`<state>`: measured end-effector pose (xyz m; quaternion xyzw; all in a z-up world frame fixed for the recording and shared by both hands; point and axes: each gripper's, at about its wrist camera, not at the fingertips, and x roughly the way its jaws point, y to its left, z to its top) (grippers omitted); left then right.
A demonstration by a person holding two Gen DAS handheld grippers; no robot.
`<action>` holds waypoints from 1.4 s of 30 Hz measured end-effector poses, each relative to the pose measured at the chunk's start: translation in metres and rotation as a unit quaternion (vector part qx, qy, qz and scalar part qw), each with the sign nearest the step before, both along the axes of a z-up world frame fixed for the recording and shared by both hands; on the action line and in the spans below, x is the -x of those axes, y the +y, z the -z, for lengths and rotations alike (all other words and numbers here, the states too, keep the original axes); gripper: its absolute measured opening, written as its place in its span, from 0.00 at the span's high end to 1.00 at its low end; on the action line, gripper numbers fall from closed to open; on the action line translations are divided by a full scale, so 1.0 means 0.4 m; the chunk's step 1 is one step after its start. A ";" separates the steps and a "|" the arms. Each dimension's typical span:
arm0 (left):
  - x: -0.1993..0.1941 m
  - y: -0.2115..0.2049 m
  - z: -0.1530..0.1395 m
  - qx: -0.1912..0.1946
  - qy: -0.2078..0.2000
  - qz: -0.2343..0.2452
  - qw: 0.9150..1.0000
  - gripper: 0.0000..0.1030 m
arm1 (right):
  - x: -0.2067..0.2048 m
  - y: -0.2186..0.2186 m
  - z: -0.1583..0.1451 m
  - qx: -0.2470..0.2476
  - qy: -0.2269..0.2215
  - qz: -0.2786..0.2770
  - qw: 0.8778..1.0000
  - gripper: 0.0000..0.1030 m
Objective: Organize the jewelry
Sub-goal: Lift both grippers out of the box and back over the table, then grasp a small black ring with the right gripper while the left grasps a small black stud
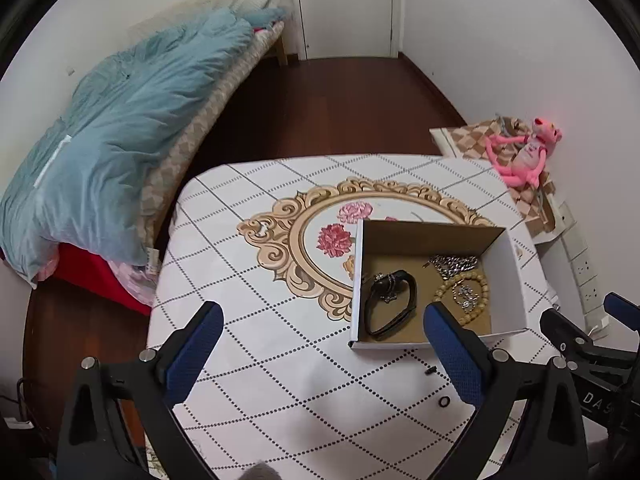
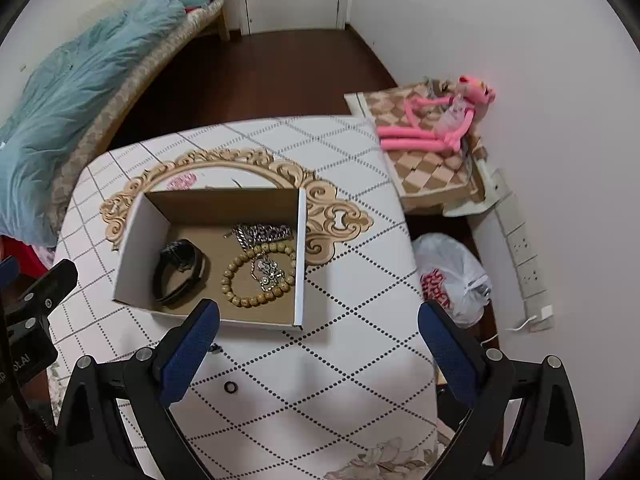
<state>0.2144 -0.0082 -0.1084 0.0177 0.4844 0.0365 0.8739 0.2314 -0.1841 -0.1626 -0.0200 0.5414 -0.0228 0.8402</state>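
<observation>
An open cardboard box [image 1: 516,280] [image 2: 132,240] stands on the patterned tablecloth. Inside lie a black bracelet [image 1: 390,300] [image 2: 180,272], a tan bead bracelet [image 1: 480,280] [image 2: 240,280] with a silver pendant on it, and a silver chain [image 1: 456,265] [image 2: 262,233]. A small black ring [image 1: 444,401] [image 2: 231,387] and a tiny dark piece [image 1: 431,370] [image 2: 215,348] lie on the cloth in front of the box. My left gripper [image 1: 322,340] is open and empty, above the cloth left of the box front. My right gripper [image 2: 318,338] is open and empty, in front of the box's right corner.
A bed with a blue duvet [image 1: 120,140] lies to the left. A low checkered stand with a pink plush toy [image 2: 440,128] is at the right, by the wall. A white plastic bag [image 2: 452,276] sits on the floor right of the table. A closed door [image 1: 344,4] is at the back.
</observation>
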 end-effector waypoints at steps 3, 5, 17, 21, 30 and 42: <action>0.024 0.002 -0.029 0.004 -0.010 -0.001 1.000 0.01 | 0.028 0.003 -0.043 0.000 -0.017 -0.001 1.000 0.02; 0.042 0.003 -0.048 0.004 -0.015 0.002 1.000 0.01 | 0.049 0.006 -0.071 0.001 -0.030 -0.001 1.000 0.02; 0.133 0.019 -0.107 0.011 -0.040 0.005 0.999 0.01 | 0.149 0.006 -0.159 -0.018 -0.058 0.002 0.998 0.02; 0.140 0.023 -0.054 0.006 -0.019 0.000 1.000 0.01 | 0.160 0.006 -0.100 -0.027 -0.037 0.004 0.999 0.02; 0.130 0.057 0.182 -0.036 0.064 -0.020 0.997 0.01 | 0.163 0.046 0.172 -0.072 0.037 -0.007 0.997 0.09; 0.161 0.117 0.316 -0.033 0.121 -0.033 0.991 0.01 | 0.175 0.143 0.312 -0.042 0.039 -0.042 0.997 0.67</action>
